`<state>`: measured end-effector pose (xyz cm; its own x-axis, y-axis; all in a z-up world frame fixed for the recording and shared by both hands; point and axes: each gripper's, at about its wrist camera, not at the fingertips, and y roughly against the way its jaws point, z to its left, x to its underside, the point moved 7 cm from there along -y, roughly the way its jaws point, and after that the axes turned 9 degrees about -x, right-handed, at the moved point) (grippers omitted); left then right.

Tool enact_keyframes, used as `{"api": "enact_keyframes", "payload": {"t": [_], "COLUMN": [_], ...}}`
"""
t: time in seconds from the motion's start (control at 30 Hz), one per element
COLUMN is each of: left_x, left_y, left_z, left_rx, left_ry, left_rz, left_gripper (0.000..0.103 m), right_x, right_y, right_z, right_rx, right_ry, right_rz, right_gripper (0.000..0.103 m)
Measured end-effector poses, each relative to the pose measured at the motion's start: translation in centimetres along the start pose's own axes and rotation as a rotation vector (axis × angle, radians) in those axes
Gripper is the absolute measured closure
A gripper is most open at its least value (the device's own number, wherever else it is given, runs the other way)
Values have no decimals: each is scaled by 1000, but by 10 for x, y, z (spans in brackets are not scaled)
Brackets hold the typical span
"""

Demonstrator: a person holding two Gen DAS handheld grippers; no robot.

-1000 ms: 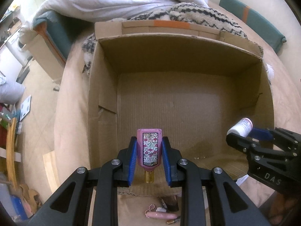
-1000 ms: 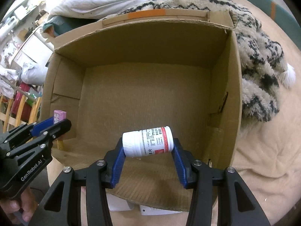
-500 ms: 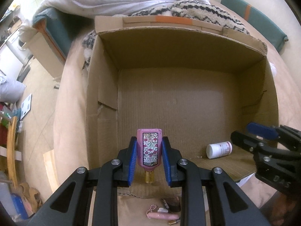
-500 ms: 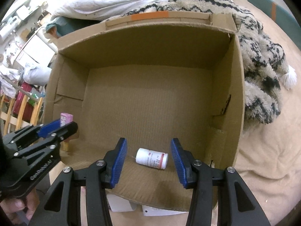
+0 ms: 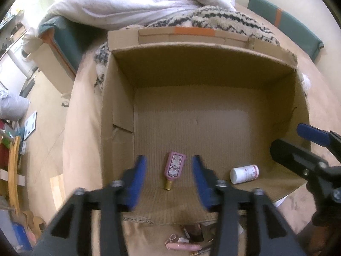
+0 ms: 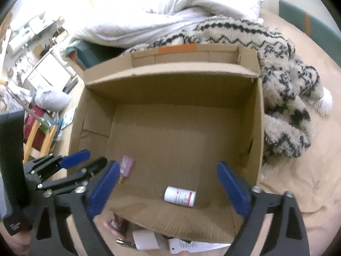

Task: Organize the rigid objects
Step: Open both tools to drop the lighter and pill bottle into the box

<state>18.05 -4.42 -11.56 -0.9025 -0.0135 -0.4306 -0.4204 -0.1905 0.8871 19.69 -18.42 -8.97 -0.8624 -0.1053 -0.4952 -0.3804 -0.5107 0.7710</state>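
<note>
An open cardboard box sits on a tan-covered bed. A pink flowered perfume bottle with a gold cap lies flat on the box floor near the front; it also shows in the right wrist view. A white pill bottle with a red-banded label lies on its side at the front right. My left gripper is open and empty above the perfume bottle. My right gripper is open and empty above the pill bottle, and shows in the left wrist view.
A striped fluffy blanket and a white duvet lie behind and right of the box. Small items, among them a pink bead chain and papers, lie in front of the box. The floor and furniture are at the left.
My left gripper has opened and dropped the perfume bottle onto the box floor. A second ago my right gripper let the pill bottle fall; it has since opened wider and drawn back.
</note>
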Motion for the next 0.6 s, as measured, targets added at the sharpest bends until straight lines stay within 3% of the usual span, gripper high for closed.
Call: {"api": "enact_keyframes", "payload": {"t": [0.03,0.13,0.6], "left_x": [-1,-5,-8], "left_y": [3,8,16], "left_z": [1,3,10], "left_rx": [2,4,9], "left_ry": [8,24,63], "left_rz": [-10,-31,-42], "left_gripper": [42,38,38], "right_x": [-2,-5,-6], "right_y": [2,4,11], "right_z": [-1,-4,-7], "right_rx": [-1,-8,-2], "right_ry": [-8,-32,-38], "right_rz": [-12,-36,-51], "right_gripper": [0,0,0]}}
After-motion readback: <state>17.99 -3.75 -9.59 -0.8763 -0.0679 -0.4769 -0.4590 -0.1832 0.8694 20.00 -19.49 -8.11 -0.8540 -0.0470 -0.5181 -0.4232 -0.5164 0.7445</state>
